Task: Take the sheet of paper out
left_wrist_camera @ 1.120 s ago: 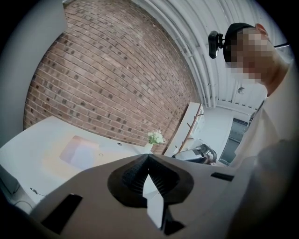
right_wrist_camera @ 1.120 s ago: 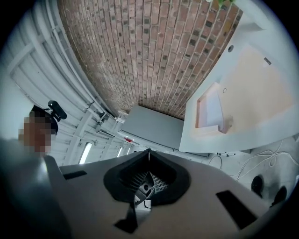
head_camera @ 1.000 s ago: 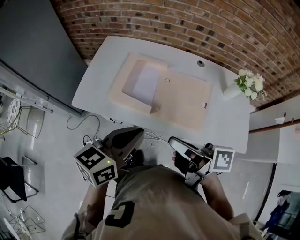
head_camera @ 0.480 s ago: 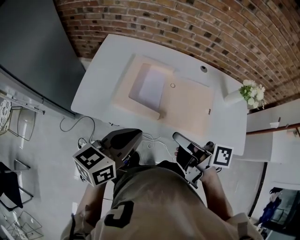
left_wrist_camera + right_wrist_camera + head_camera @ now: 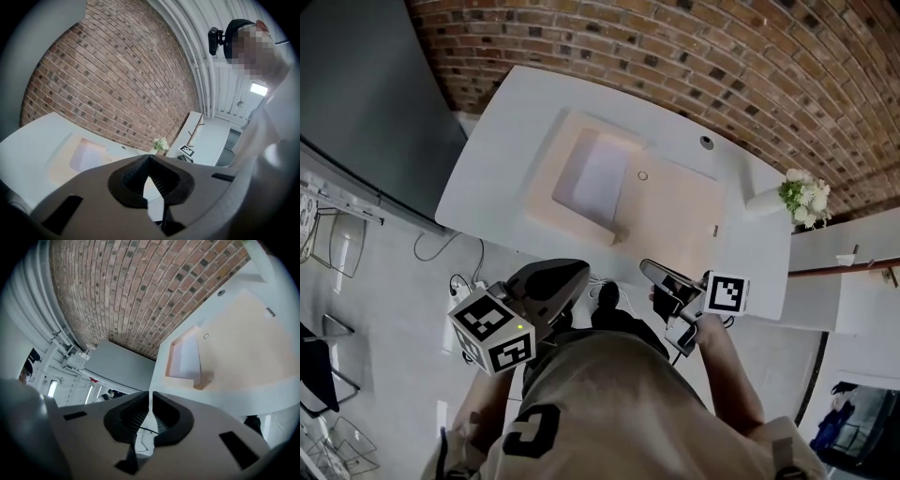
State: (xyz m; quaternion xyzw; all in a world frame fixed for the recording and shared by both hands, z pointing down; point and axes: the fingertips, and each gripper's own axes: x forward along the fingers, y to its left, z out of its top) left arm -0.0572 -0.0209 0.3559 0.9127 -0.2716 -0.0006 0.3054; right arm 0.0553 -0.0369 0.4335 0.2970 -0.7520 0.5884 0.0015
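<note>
We hold both grippers low and close to our body, short of the near edge of the white bench (image 5: 502, 117). That suggests the reach has not begun. The fingers of the left gripper (image 5: 149, 157) meet at their tips with nothing between them, and those of the right gripper (image 5: 151, 395) are pressed together and just as empty. We judge they must part before either can pinch a thin edge.

The sheet of paper (image 5: 600, 173) lies flat in the recessed left half of a beige case (image 5: 675, 211), which is spread open on the bench with its flap folded out to the right. Because that flap is already open, the sheet is exposed from above. It sits below the raised rim, though, so we would likely need to lift one edge to free it. A small vase of flowers (image 5: 804, 195) stands well apart at the bench's right end, clear of our path.
</note>
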